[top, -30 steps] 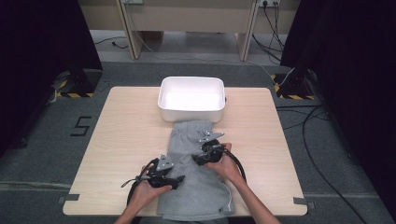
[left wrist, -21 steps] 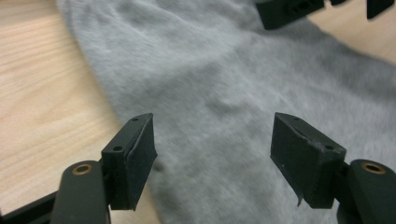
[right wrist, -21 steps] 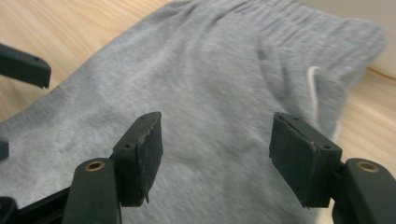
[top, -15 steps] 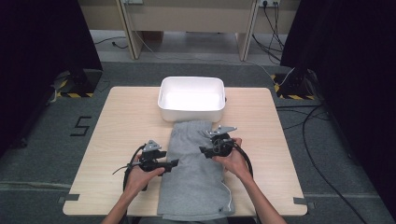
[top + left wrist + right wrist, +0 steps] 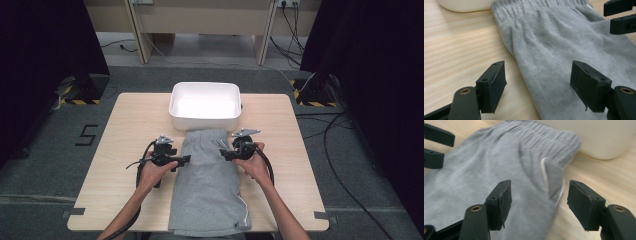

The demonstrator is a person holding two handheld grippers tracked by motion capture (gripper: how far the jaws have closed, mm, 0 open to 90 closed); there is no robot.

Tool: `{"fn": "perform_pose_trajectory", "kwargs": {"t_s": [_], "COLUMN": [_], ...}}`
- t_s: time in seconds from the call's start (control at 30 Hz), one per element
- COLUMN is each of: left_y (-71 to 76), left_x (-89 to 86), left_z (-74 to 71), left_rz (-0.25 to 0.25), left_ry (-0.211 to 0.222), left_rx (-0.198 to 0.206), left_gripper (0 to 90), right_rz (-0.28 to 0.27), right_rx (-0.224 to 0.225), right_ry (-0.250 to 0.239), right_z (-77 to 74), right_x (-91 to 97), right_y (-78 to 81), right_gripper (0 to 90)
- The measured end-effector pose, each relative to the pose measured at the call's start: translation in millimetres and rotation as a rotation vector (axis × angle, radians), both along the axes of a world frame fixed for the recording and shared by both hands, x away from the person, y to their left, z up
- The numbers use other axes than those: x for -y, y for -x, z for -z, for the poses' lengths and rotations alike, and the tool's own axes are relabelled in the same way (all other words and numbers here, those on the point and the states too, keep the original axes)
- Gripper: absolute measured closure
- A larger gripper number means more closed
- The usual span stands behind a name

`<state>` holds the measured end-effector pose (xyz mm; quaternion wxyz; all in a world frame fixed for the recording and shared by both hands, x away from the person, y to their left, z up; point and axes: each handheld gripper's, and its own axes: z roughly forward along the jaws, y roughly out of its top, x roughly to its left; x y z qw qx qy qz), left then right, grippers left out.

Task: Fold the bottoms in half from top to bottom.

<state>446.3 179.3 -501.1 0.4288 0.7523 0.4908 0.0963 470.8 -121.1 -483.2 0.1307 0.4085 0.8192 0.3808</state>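
Note:
Grey shorts (image 5: 207,185) lie folded lengthwise on the wooden table, waistband toward a white tub (image 5: 205,117). My left gripper (image 5: 186,159) is at the garment's left edge, pointing right. In the left gripper view it (image 5: 539,85) stands open low over the cloth edge (image 5: 564,45), with nothing pinched. My right gripper (image 5: 225,154) is at the right edge, pointing left. In the right gripper view it (image 5: 540,205) is open above the pocket seam and white drawcord (image 5: 544,173) of the shorts (image 5: 486,170). Each gripper's jaws face the other's across the cloth.
The tub's wall (image 5: 604,140) stands just beyond the waistband and looks empty. Bare tabletop (image 5: 130,125) lies on both sides of the shorts. Dark curtains, cables and carpeted floor surround the table.
Both hands have drawn apart: the left gripper has slid off the middle of the shorts to their left edge and toward the tub, and the right has shifted right.

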Motion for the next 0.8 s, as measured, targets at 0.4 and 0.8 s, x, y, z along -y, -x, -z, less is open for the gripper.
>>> {"fn": "perform_pose_trajectory", "kwargs": {"t_s": [0.4, 0.8], "left_y": [-32.8, -52.4], "left_x": [6.2, 12.9], "left_z": [4.0, 13.0], "left_rz": [-0.058, -0.057], "left_ry": [0.005, -0.022], "left_rx": [0.002, -0.004], "left_gripper": [30.0, 33.6], "right_rz": [0.023, 0.016], "right_rx": [-0.015, -0.054], "right_ry": [0.021, 0.037], "right_z": [4.3, 23.3], "right_x": [-8.2, -16.5], "right_y": [-24.5, -42.6], "right_gripper": [38.5, 36.4]}}
